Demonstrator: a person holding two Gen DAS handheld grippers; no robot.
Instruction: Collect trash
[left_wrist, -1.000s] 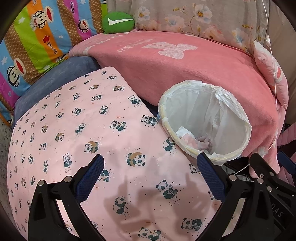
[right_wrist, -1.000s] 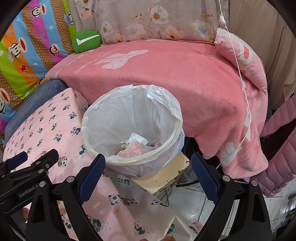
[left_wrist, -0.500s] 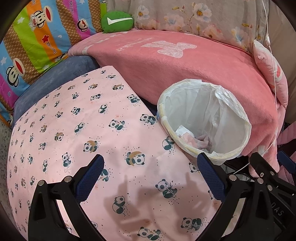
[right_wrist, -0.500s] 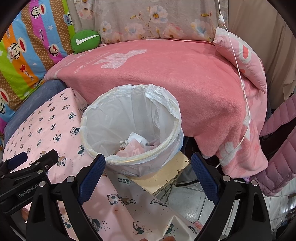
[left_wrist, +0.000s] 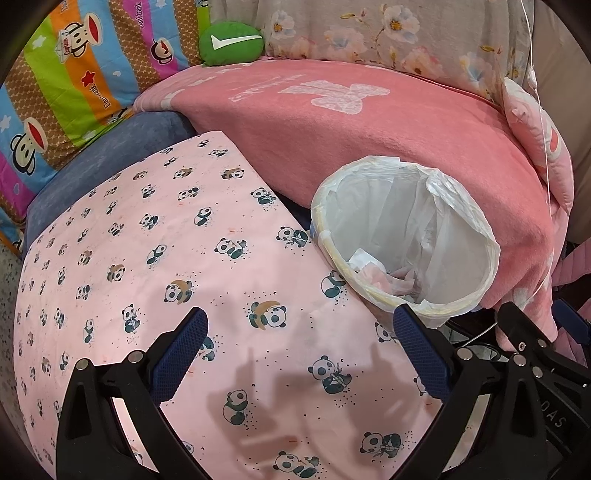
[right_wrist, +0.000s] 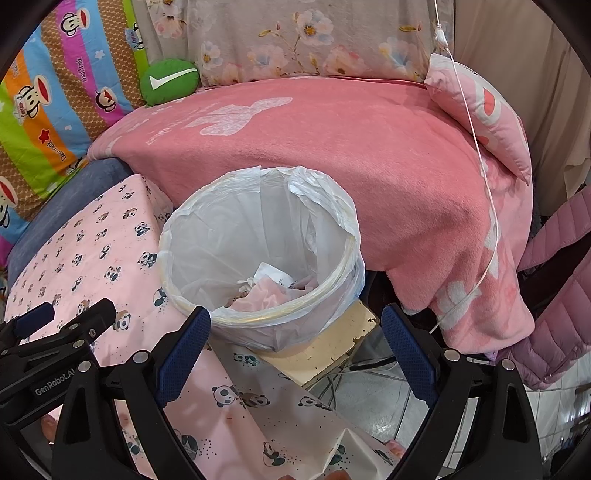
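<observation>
A round bin (left_wrist: 406, 240) (right_wrist: 258, 251) lined with a white plastic bag stands at the right edge of the panda-print cloth (left_wrist: 166, 277) (right_wrist: 92, 258). Crumpled pink and white trash (left_wrist: 384, 273) (right_wrist: 266, 291) lies at its bottom. My left gripper (left_wrist: 299, 325) hovers open over the cloth, left of the bin, with nothing between its fingers. My right gripper (right_wrist: 295, 328) is open just in front of the bin's near rim, also holding nothing. The left gripper's body shows at the lower left of the right wrist view.
A pink blanket (left_wrist: 369, 129) (right_wrist: 332, 147) covers the bed behind the bin. A green cushion (left_wrist: 231, 38) (right_wrist: 168, 79) and striped cartoon bedding (left_wrist: 74, 74) lie at the back left. A cream stool (right_wrist: 332, 347) stands under the bin; a pink quilted jacket (right_wrist: 561, 295) hangs right.
Almost nothing has moved: both views have drifted very slightly and both grippers remain open.
</observation>
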